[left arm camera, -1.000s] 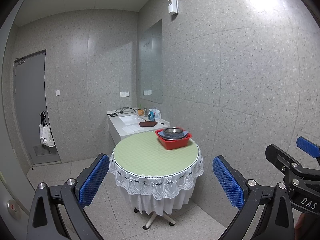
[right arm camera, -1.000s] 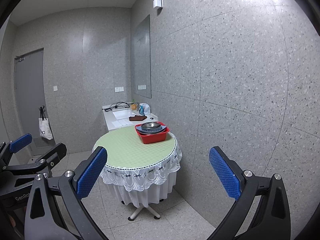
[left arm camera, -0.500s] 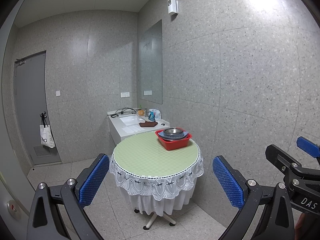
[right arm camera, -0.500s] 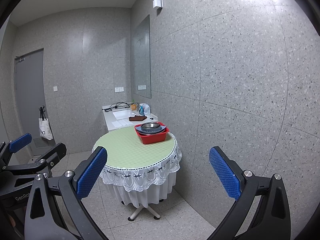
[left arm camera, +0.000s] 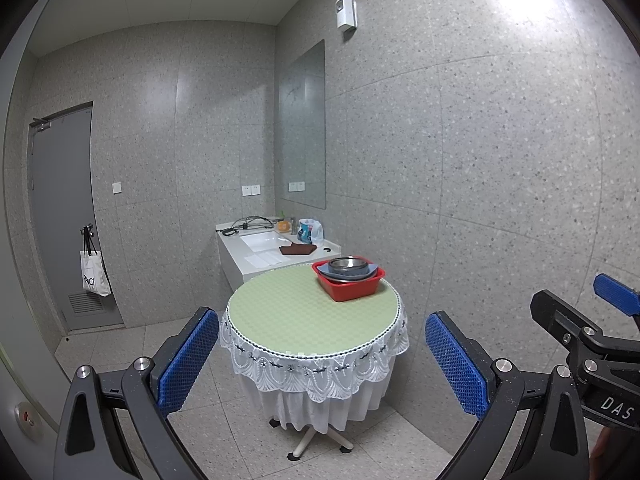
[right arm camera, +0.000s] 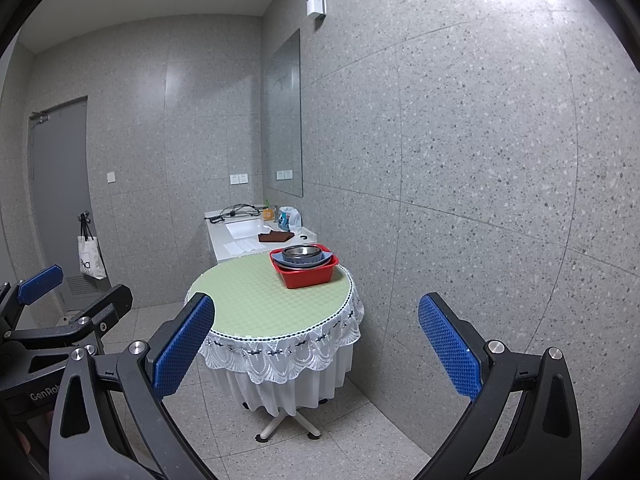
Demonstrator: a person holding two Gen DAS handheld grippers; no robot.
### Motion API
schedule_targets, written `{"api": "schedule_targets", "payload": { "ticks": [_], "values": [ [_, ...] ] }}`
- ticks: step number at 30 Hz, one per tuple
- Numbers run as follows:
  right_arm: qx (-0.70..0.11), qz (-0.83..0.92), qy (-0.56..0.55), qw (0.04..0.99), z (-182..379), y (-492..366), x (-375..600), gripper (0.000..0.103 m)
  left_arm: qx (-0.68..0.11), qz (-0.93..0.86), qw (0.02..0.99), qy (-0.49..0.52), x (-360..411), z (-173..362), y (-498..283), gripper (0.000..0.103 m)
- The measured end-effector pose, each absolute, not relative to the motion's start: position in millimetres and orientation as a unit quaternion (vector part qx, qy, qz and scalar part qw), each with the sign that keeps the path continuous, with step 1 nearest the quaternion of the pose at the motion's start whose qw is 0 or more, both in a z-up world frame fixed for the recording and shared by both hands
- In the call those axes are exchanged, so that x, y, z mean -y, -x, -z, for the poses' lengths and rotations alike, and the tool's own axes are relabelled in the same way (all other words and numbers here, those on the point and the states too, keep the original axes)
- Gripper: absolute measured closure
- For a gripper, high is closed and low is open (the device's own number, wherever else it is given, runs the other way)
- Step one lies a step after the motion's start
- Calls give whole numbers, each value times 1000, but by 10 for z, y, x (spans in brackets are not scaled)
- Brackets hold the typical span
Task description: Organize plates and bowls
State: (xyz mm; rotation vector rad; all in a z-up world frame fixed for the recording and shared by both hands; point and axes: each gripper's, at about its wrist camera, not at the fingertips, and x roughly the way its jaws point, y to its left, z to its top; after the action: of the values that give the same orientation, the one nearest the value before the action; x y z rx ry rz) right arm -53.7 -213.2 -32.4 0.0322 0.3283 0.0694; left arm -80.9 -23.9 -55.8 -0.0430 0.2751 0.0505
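Observation:
A red plastic basin sits at the far right edge of a round table with a green top and white lace skirt. A metal bowl is stacked on a grey-blue plate inside the basin. My left gripper is open and empty, well short of the table. My right gripper is open and empty too, level with the left one. Each gripper shows at the edge of the other's view.
A white sink counter stands behind the table with a brown cloth, a detergent bag and cables. Grey speckled walls run close along the table's right. A grey door with a hanging tote bag is at the left.

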Motion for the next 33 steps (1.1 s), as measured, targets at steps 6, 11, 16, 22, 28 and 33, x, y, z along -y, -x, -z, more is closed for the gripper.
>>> {"api": "schedule_targets", "payload": {
  "ticks": [6,11,16,22,28,33],
  "values": [
    [-164,-36,-16,986,325,518,2130,0,-137,-25,990,22,231,557,807,1],
    [-164,-37,-16,986,328,500,2128,0,-137,-27,990,22,218,560,789,1],
    [-165,-37,-16,985,335,487,2116,0,-137,-28,990,21,219,570,766,1],
    [-168,-39,-16,985,363,428,2082,0,-141,-31,989,21,223,597,707,1],
    [-171,-42,-16,984,391,346,2021,0,-143,-33,989,21,167,605,599,1],
    [-174,-42,-15,984,424,225,1949,0,-147,-33,988,22,65,620,420,1]
  ]
}}
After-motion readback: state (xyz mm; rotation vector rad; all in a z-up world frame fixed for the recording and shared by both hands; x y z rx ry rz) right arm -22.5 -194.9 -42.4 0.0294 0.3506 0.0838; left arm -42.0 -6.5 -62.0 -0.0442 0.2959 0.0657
